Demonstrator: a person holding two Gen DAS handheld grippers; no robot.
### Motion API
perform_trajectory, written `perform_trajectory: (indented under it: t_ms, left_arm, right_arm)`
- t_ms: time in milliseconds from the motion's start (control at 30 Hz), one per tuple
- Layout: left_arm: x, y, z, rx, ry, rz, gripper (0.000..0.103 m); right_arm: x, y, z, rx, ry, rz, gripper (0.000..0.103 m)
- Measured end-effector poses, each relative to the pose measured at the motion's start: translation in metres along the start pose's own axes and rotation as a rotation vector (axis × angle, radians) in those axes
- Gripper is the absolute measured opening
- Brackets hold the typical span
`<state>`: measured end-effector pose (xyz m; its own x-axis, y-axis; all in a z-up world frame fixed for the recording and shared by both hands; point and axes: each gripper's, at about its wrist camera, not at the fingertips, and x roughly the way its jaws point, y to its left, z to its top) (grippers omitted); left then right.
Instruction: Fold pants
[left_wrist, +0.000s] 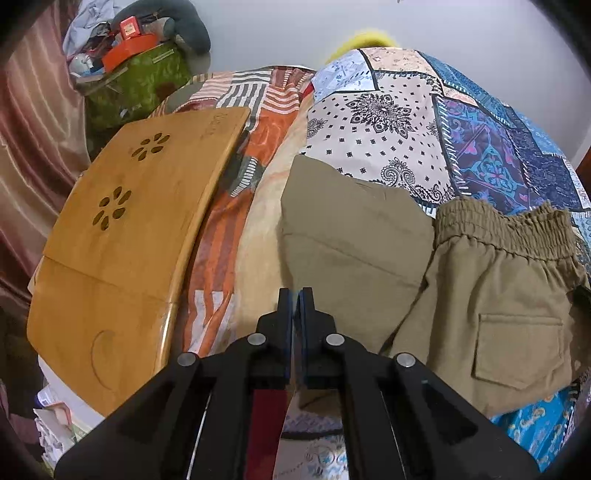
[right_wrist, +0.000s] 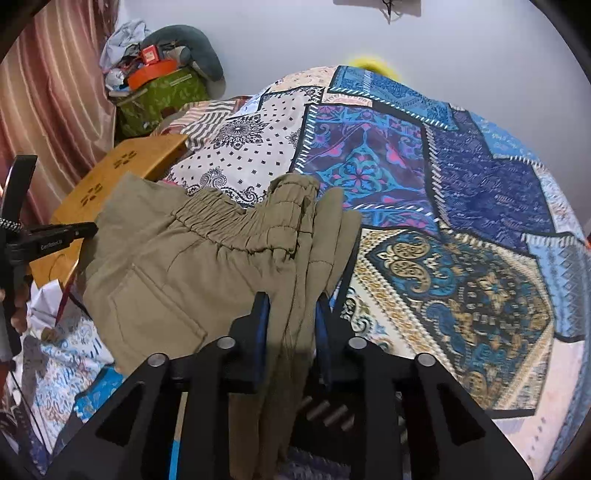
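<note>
The khaki pants lie partly folded on a patchwork bedspread, with the elastic waistband and a flap pocket at the right. My left gripper is shut, with its tips over the left edge of the pants; whether it pinches cloth is hidden. In the right wrist view, my right gripper is shut on a bunched fold of the pants below the waistband. The left gripper's body shows at the far left.
A wooden lap tray with flower cut-outs lies on the bed at the left, beside a striped orange sheet. A green box piled with clutter and a pink curtain stand at the back left. A white wall is behind.
</note>
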<state>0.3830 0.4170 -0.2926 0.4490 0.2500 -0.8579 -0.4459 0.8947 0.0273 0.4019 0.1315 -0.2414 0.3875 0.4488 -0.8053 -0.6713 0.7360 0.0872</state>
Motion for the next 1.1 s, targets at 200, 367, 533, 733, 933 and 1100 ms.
perform_trajectory:
  t_ms: [200,367,533,733,933,1100]
  left_arm:
    - [-0.050,-0.006,-0.009,0.016,-0.051,-0.017,0.008]
    - [-0.122,-0.025,-0.019,0.063,-0.150,-0.044,0.015]
    - [-0.201,-0.046,-0.031,0.095,-0.258,-0.065,0.015]
    - [-0.304,-0.065,-0.063,0.117,-0.412,-0.129,0.015]
    - [-0.389,-0.074,-0.111,0.135,-0.567,-0.140,0.015]
    - [-0.436,-0.079,-0.161,0.149,-0.677,-0.147,0.016]
  right_arm:
    - [-0.038,0.008,0.000,-0.035,-0.039,-0.049,0.043]
    - [-0.090,0.018,-0.001,-0.041,-0.115,-0.021,0.043]
    - [-0.156,0.032,-0.004,-0.035,-0.225,0.004,0.043]
    - [-0.230,0.051,-0.014,-0.038,-0.361,0.034,0.043]
    - [-0.303,0.073,-0.037,-0.059,-0.508,0.069,0.043]
    - [-0.351,0.090,-0.066,-0.070,-0.624,0.086,0.043]
